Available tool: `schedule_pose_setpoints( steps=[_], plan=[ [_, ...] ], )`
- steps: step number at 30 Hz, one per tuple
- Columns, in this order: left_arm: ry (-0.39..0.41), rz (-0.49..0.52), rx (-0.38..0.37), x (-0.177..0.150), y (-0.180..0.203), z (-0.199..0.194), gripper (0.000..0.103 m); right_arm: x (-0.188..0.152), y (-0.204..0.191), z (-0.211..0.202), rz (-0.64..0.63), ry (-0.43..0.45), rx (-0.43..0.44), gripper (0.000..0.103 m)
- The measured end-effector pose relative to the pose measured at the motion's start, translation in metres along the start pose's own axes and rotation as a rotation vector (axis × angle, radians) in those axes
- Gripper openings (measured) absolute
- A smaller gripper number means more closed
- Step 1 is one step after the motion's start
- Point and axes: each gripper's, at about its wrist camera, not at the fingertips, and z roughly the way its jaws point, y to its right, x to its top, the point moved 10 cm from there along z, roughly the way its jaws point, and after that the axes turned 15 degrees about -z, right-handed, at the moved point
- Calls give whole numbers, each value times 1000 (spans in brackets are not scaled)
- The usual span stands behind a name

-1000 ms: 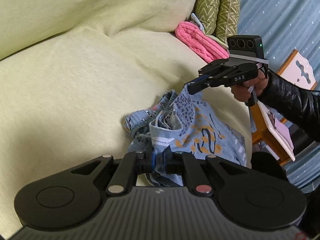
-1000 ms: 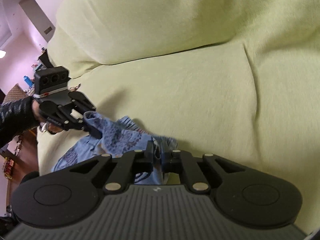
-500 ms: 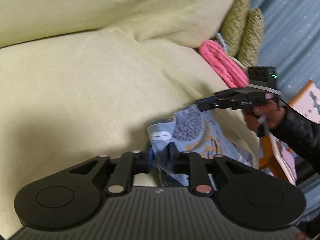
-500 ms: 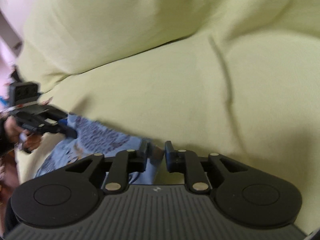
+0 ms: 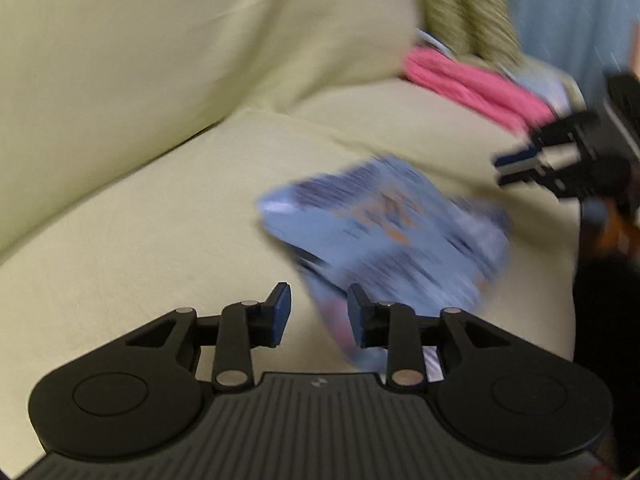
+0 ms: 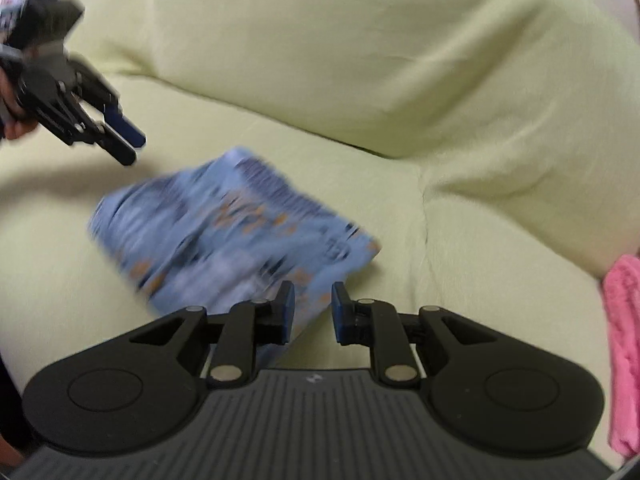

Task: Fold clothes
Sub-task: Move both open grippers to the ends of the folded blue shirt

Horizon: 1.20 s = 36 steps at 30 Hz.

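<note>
Blue patterned garment (image 5: pixel 384 232) lies folded on the sofa seat (image 5: pixel 160 216). Left tool (image 5: pixel 318 312) jaws just opened, now wide and empty beside the garment. Right tool (image 6: pixel 313 308) also parted, holding nothing, garment's edge beneath it.

Motion blur smears the blue patterned garment (image 5: pixel 384 236) on the pale green sofa (image 5: pixel 160 200), leaving its print unreadable and its folds impossible to trace; its near edge is hidden behind the left gripper (image 5: pixel 318 312) body. In the left wrist view the right gripper (image 5: pixel 516 166) is streaked and cut off by the right edge, the hand holding it out of sight. The pink cloth (image 6: pixel 622 344) is cropped by the right wrist frame's edge. The olive cushions (image 5: pixel 464 8) blur into stripes, their pattern lost.
</note>
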Motion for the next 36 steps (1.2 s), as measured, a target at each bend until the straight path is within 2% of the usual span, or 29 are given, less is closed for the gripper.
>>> schedule_pose_setpoints(
  steps=[4,7,9,10,12,14,19,23,26,29,30,32,35,36],
  plan=[
    [-14,-45,-11,-30,31,3,41,-10,-36,-9,12,-18,5,16],
    [31,-124,-29,-34,41,11,40,-15,-54,-6,-69,-45,-15,16],
    [64,-155,-45,-34,45,18,39,-13,-58,-3,-80,-47,-15,16],
    [70,-167,-44,-34,45,22,36,-12,-58,0,-75,-48,-15,16],
    [60,-211,-49,-36,38,26,13,-11,-55,6,-71,-50,-21,16],
    [52,-255,-79,-40,27,25,8,-11,-51,10,-74,-54,-32,16],
    [31,-147,-50,-46,15,19,1,-18,-43,17,-127,-71,-38,16],
    [40,-72,71,-48,-7,7,0,-22,-36,12,-137,-84,-70,16],
    [63,32,111,-46,11,-9,0,-19,-38,3,-143,-68,-84,16],
    [66,97,89,-48,43,-11,47,-15,-44,-2,-134,-50,-82,16],
    [67,98,79,-49,50,-8,48,-13,-47,-2,-131,-46,-80,16],
    [67,86,86,-51,56,3,48,-10,-53,-1,-133,-43,-74,16],
    [69,139,138,-55,63,17,44,-5,-61,2,-182,-37,-91,18],
    [78,168,171,-56,64,21,24,-4,-63,3,-202,-35,-100,18]
  ],
)
